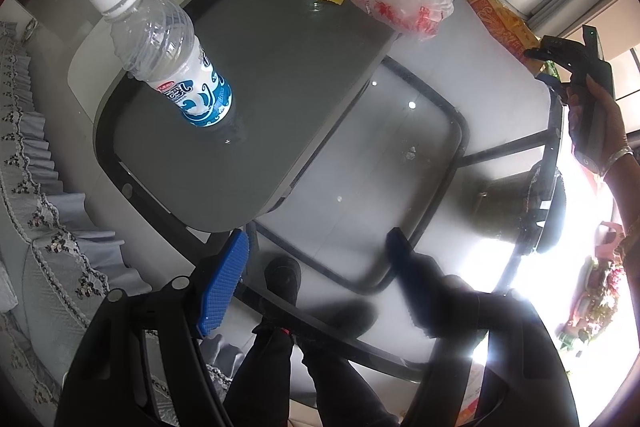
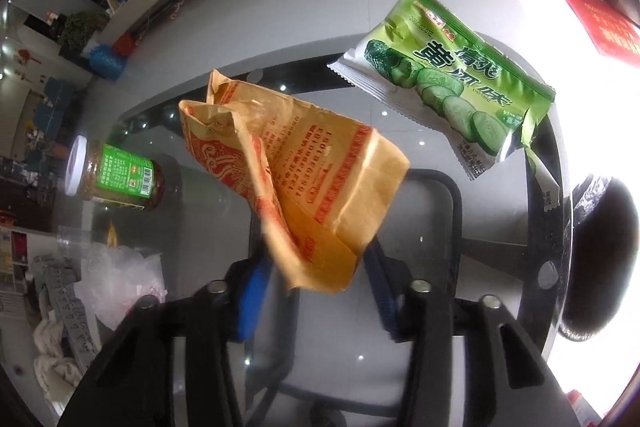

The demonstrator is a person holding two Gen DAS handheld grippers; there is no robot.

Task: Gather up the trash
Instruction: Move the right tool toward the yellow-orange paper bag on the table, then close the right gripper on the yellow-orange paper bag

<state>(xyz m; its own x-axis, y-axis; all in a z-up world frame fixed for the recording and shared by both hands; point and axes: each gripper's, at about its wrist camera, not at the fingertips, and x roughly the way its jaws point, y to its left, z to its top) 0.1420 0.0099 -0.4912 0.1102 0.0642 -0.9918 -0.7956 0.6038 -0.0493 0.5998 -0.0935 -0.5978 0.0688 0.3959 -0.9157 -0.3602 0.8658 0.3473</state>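
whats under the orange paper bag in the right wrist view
Only the glass table and a dark frame beneath it show under the orange paper bag. Its lower corner sits between the right tool fingers, hiding what lies directly beneath.

The right gripper [image 2: 316,291] reaches in from six o'clock, its two blue-padded fingers [image 2: 252,299] standing either side of the lower corner of a crumpled yellow paper bag [image 2: 304,183] printed in red. The bag fills the middle and seems lifted off the glass table [image 2: 436,339], though whether the pads actually press it is hard to tell. At two o'clock a green snack packet [image 2: 448,83] with cucumber slices on it lies flat near the table's dark edge. At nine o'clock stands a jar [image 2: 116,175] with a white lid and green label. A crumpled clear plastic bag [image 2: 120,279] lies at eight o'clock.
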